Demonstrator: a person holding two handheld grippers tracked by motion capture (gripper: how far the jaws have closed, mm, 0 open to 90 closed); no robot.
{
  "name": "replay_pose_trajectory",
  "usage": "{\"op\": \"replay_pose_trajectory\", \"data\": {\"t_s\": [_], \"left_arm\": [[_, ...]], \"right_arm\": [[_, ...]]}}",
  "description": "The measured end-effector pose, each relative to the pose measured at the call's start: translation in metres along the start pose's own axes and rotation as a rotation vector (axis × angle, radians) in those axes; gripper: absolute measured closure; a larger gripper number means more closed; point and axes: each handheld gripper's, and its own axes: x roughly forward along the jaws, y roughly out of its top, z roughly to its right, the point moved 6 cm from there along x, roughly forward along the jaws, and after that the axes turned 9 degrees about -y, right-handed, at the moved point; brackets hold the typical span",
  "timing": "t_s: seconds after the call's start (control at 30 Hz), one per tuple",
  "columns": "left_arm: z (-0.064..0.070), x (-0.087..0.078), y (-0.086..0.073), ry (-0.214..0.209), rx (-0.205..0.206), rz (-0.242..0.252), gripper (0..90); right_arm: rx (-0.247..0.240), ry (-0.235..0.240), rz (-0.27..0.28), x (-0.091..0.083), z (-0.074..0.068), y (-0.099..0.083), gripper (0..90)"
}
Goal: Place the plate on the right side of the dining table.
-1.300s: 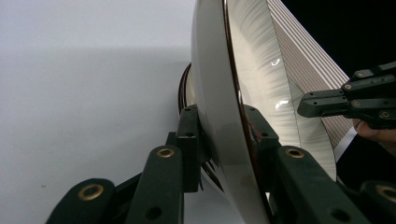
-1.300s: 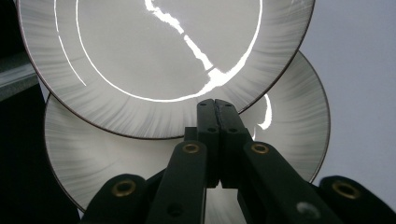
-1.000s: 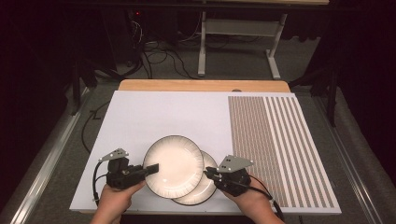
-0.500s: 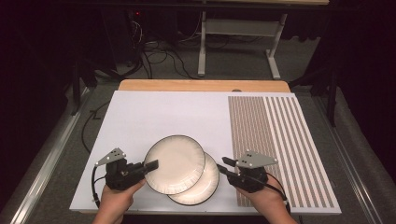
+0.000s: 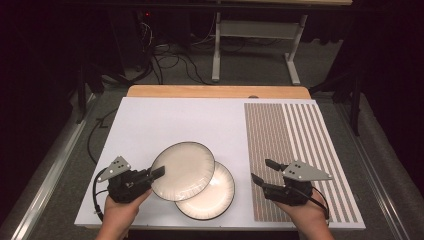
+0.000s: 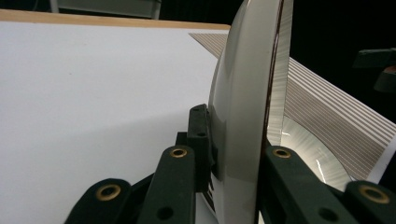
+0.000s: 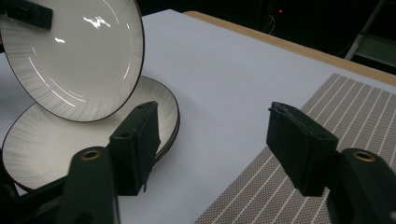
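Dark floor with loose cables and a metal frame lies beyond the far edge of the white surface [image 5: 165, 125], which carries a striped brown mat [image 5: 295, 150] along its right side. Close to the near edge, left of the mat, two white plates with dark rims overlap. The upper plate [image 5: 182, 170] is lifted and tilted, its left rim pinched between the jaws of the left gripper [image 5: 156, 173]; in the left gripper view the plate's edge [image 6: 243, 107] runs upright between the two black jaws, which press on it from either side. The lower plate [image 5: 212, 192] rests flat on the surface, partly under the raised one and sticking out toward the near edge and the mat. The right gripper [image 5: 265, 172] hovers over the mat's left border near the near edge, just apart from the lower plate, its jaws spread wide with nothing between them. From the right gripper view, both plates [image 7: 79, 60] sit beyond the left jaw, the tilted one leaning over the flat one [image 7: 70, 140].
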Motion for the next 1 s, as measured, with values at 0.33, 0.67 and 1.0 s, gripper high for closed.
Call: {"op": "replay_pose_trajectory", "data": {"t_s": [0.33,0.67,1.0], "left_arm": [[0.004,-0.007,0.003,0.033,0.127,0.020,79.4],[0.007,-0.011,0.003,0.025,0.190,0.008,79.3],[0.008,-0.012,0.004,0.023,0.215,-0.006,79.2]], "right_arm": [[0.041,-0.039,0.053,-0.008,0.010,-0.004,0.4],[0.067,-0.054,0.049,-0.014,0.020,-0.012,0.3],[0.060,-0.027,0.047,-0.007,0.011,-0.007,0.4]]}}
